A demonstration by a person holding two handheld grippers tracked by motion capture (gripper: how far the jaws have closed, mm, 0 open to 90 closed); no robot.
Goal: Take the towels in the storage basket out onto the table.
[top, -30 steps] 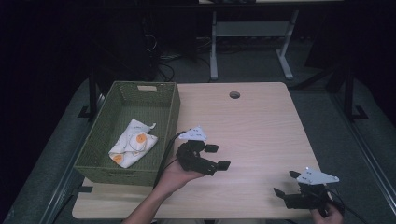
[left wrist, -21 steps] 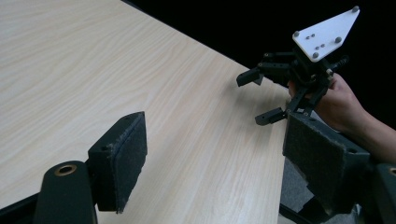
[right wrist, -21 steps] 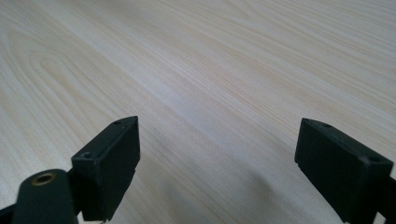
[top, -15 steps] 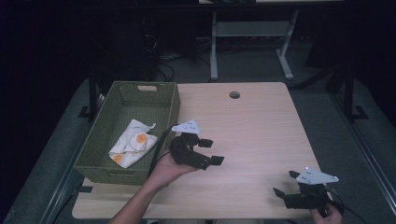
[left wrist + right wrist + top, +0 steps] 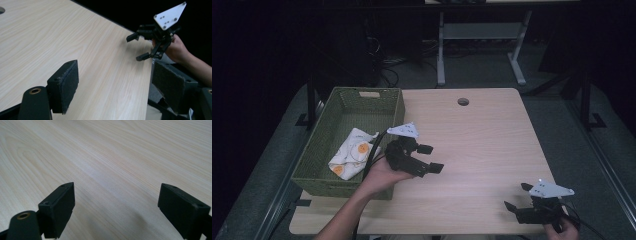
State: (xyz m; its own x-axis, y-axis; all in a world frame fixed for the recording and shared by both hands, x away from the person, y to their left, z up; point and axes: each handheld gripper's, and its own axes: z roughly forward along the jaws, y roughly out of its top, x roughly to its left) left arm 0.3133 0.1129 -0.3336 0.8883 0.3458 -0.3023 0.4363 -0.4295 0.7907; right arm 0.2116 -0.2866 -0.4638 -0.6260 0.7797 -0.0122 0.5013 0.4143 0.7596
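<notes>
My left gripper [image 5: 431,158] hovers above the light wooden table [image 5: 482,135], just right of the green woven basket [image 5: 401,107]. Its jaws are open with nothing between them [image 5: 117,87]. A white cloth with orange prints [image 5: 352,155] lies crumpled inside the basket. My right gripper [image 5: 518,196] sits low near the table's front right corner, open and empty, its jaws pointing left over bare wood [image 5: 116,210]. The left gripper view looks across the table at the right gripper [image 5: 137,47], held in a hand.
A small round cable hole [image 5: 463,101] sits near the table's far edge. The basket takes up the table's left side. Beyond the table, desk legs [image 5: 441,50] and cables stand on the dark floor.
My left gripper has risen a little and drifted toward the far left, staying open. The right gripper has not moved.
</notes>
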